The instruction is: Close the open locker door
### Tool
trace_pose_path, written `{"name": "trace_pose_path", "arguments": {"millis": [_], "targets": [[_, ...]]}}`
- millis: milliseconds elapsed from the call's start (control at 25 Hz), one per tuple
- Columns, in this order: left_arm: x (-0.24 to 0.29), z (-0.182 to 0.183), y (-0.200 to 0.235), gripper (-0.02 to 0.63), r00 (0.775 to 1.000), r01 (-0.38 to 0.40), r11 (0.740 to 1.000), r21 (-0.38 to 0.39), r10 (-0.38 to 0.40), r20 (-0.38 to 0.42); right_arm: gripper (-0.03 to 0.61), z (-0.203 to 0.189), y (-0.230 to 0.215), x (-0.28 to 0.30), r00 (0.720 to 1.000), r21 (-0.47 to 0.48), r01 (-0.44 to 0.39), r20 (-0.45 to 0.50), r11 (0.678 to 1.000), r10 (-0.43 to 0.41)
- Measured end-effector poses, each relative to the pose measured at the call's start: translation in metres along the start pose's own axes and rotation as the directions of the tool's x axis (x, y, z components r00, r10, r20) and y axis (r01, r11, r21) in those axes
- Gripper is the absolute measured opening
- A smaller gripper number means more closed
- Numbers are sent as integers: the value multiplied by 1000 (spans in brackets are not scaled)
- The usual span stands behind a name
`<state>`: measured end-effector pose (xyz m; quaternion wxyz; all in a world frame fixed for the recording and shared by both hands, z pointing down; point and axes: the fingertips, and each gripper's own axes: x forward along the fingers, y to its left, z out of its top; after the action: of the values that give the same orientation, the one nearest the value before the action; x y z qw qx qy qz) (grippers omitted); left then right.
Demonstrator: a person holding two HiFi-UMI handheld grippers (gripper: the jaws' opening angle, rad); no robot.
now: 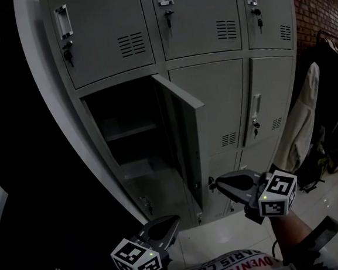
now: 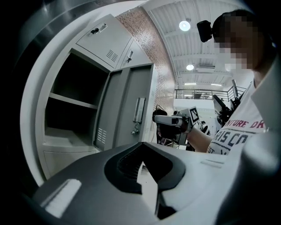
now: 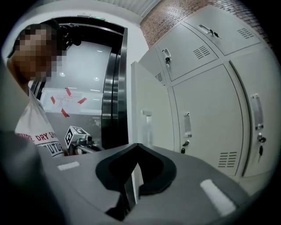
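Note:
A grey locker bank (image 1: pixel 205 16) has one open door (image 1: pixel 188 137), swung out towards me on its right-hand hinges. Its dark compartment (image 1: pixel 128 135) holds a shelf. My right gripper (image 1: pixel 220 183) is shut and empty, with its tip just right of the door's lower free edge, near the key lock. Low at the bottom, my left gripper (image 1: pixel 173 221) is also shut and empty, in front of the compartment and apart from the door. The left gripper view shows the door (image 2: pixel 125 105) with its handle (image 2: pixel 138 110). In the right gripper view the door (image 3: pixel 147 110) stands nearly edge-on.
Closed lockers (image 1: pixel 274 98) fill the bank to the right and above. A light coat (image 1: pixel 300 120) hangs at the right beside a brick wall (image 1: pixel 316 1). Glossy floor tiles (image 1: pixel 225 238) lie below. A dark wall (image 1: pixel 19 174) runs along the left.

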<state>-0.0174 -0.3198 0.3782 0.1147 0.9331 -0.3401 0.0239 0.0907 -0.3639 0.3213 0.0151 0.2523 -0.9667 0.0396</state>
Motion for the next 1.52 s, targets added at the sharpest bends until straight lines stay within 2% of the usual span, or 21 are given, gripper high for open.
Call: {"name": "trace_pose_path", "arguments": {"millis": [200,440,600,800,960,1120,1280,1520], "targets": [[4,3,12,5,1000,-22,1000,-1,22,-8,-5,19,-24,21,1000,-46,2,21,999,-1],[7,5,29,5,999,-35,999,1,35,-15,-6,33,-29,41,998,-82,-32,51,996,36],[2,9,42,5,998,-68,998,4,68,-17,-6,43,-14,56,991,-78,-96,87,992,103],[-8,12,52,5,995,-102,995,9,103,-12,-6,30,4,85,983,-110,-178,27,978,182],[-20,11,66,5,990,-142,990,5,142,-4,-5,25,22,119,964,-125,-266,-4,956,267],[-39,11,88,5,977,-214,977,-11,215,6,-6,27,36,154,938,-137,-345,-15,929,346],[-58,13,115,5,953,-300,953,-34,301,34,-6,28,42,197,908,-135,-417,-27,899,417],[-81,12,147,5,923,-377,924,-71,380,51,-5,32,34,253,890,-93,-456,-24,885,456]]}}
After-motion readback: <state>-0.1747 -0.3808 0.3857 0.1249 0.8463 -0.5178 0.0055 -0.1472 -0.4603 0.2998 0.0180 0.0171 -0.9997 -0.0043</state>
